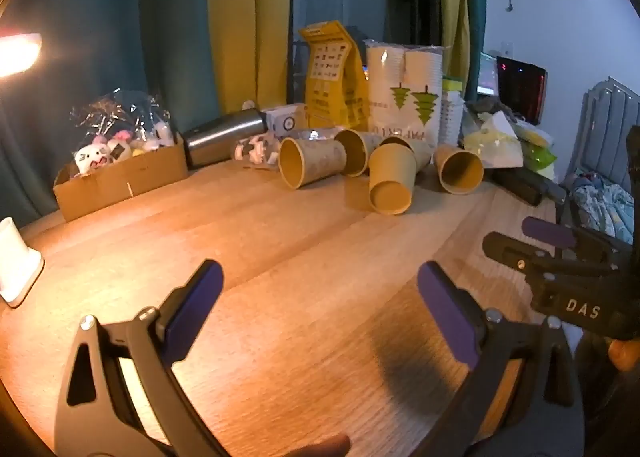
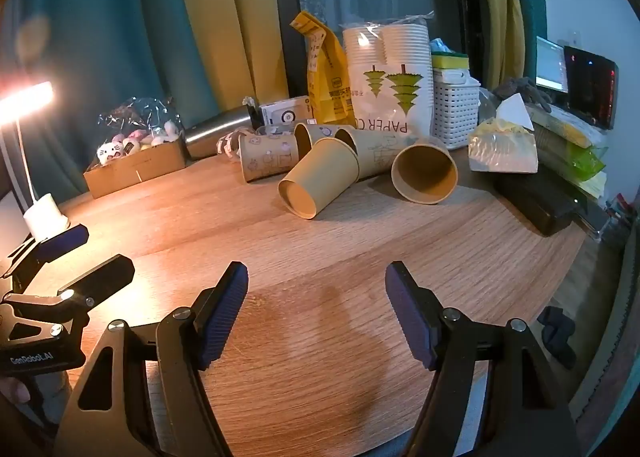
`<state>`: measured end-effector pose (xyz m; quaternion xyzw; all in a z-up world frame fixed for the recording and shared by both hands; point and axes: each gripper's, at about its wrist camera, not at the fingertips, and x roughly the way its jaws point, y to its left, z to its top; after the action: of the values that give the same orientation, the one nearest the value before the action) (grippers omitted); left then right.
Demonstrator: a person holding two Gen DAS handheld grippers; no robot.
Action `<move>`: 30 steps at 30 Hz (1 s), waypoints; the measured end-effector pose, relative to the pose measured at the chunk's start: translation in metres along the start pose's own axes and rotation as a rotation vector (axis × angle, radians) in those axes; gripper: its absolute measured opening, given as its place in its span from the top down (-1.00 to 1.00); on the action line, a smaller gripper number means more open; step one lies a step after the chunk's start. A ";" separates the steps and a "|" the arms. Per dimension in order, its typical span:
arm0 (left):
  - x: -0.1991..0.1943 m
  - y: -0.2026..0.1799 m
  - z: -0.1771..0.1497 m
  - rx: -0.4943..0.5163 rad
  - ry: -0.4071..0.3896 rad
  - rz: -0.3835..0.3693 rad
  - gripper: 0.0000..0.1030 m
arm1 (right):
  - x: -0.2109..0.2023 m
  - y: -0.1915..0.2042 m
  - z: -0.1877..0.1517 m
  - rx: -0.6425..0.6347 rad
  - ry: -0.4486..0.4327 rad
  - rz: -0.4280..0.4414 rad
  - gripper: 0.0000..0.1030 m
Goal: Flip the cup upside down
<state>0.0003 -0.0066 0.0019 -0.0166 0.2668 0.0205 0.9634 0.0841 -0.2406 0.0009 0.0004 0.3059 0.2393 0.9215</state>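
Several brown paper cups lie on their sides at the far middle of the wooden table [image 1: 280, 257]. The nearest cup [image 1: 391, 181] [image 2: 318, 182] shows its base toward me. Another cup [image 1: 458, 169] [image 2: 425, 173] lies to its right with its mouth toward me, and a printed cup [image 1: 310, 166] [image 2: 269, 161] lies to the left. My left gripper [image 1: 320, 289] is open and empty above the table's near part. My right gripper [image 2: 316, 289] is open and empty too; it also shows at the right edge of the left wrist view [image 1: 560, 253].
A cardboard box of toys [image 1: 120, 173] [image 2: 136, 165] sits far left by a steel bottle [image 1: 224, 135]. A bag of paper cups [image 2: 390, 77], a yellow pouch [image 1: 334, 77], a white basket [image 2: 456, 113] and a black box [image 2: 536, 201] line the back. A lamp base [image 2: 46, 217] stands left.
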 end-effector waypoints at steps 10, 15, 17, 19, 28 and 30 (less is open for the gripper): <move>0.001 -0.003 -0.003 0.006 -0.001 0.000 -0.92 | 0.002 0.000 -0.001 0.002 0.001 0.001 -0.44; -0.001 -0.004 -0.004 0.005 -0.011 -0.001 -0.92 | 0.002 0.001 -0.001 0.003 0.002 0.002 -0.44; -0.001 -0.004 -0.004 0.007 -0.012 -0.002 -0.92 | 0.002 0.001 -0.001 0.003 0.003 0.002 -0.44; -0.002 -0.004 -0.004 0.006 -0.012 -0.001 -0.92 | 0.001 0.001 -0.001 0.004 0.003 0.003 -0.44; -0.002 -0.004 -0.005 0.007 -0.012 -0.002 -0.92 | 0.001 0.001 -0.001 0.007 0.005 0.004 -0.44; -0.002 -0.004 -0.005 0.007 -0.013 -0.002 -0.92 | 0.001 0.001 -0.001 0.008 0.004 0.004 -0.44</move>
<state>-0.0034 -0.0108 -0.0012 -0.0135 0.2608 0.0186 0.9651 0.0834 -0.2393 -0.0001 0.0041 0.3084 0.2399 0.9205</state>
